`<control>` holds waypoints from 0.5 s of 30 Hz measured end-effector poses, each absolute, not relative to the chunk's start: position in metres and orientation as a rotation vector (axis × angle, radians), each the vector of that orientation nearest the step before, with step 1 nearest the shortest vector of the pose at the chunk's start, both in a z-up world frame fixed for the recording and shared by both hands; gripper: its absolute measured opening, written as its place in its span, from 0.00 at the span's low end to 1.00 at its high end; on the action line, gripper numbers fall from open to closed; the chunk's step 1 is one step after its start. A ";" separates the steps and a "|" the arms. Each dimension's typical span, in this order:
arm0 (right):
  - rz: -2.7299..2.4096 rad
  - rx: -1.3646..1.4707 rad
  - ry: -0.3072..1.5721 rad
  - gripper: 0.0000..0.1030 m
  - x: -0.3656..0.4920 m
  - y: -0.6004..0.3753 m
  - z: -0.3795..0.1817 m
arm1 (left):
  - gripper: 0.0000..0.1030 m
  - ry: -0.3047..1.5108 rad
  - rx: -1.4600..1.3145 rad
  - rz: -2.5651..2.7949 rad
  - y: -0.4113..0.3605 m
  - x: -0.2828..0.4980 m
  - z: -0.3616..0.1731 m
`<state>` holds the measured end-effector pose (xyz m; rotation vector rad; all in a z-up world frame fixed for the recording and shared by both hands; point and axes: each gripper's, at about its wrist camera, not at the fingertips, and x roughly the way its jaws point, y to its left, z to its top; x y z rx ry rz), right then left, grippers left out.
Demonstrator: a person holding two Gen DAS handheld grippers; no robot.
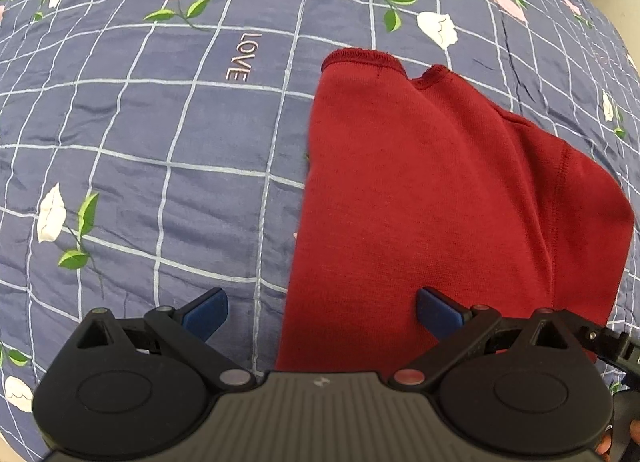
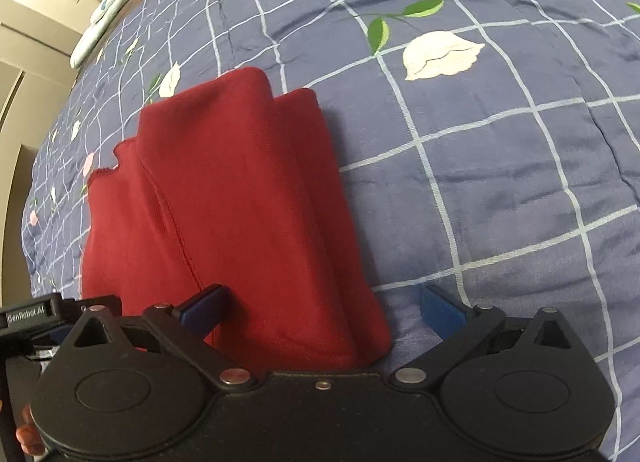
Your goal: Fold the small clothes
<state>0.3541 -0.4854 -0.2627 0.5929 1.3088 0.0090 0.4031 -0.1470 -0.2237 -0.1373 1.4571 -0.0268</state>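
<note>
I see a folded red garment (image 1: pixel 440 202) lying on a blue checked quilt (image 1: pixel 160 142) printed with flowers. My left gripper (image 1: pixel 322 312) hovers at the garment's near left edge, jaws wide apart, holding nothing; one blue pad (image 1: pixel 438 312) sits over the red cloth. My right gripper (image 2: pixel 324 312) stands equally wide open at the near right corner, gripping nothing.
</note>
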 end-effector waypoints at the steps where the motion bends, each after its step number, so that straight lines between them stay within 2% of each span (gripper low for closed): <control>1: 0.011 0.587 1.309 1.00 0.356 -0.484 -0.262 | 1.00 1.456 -0.139 -0.028 -0.147 0.403 -0.225; 15: 0.018 0.567 1.298 1.00 0.352 -0.484 -0.261 | 1.00 1.466 -0.154 -0.025 -0.143 0.403 -0.228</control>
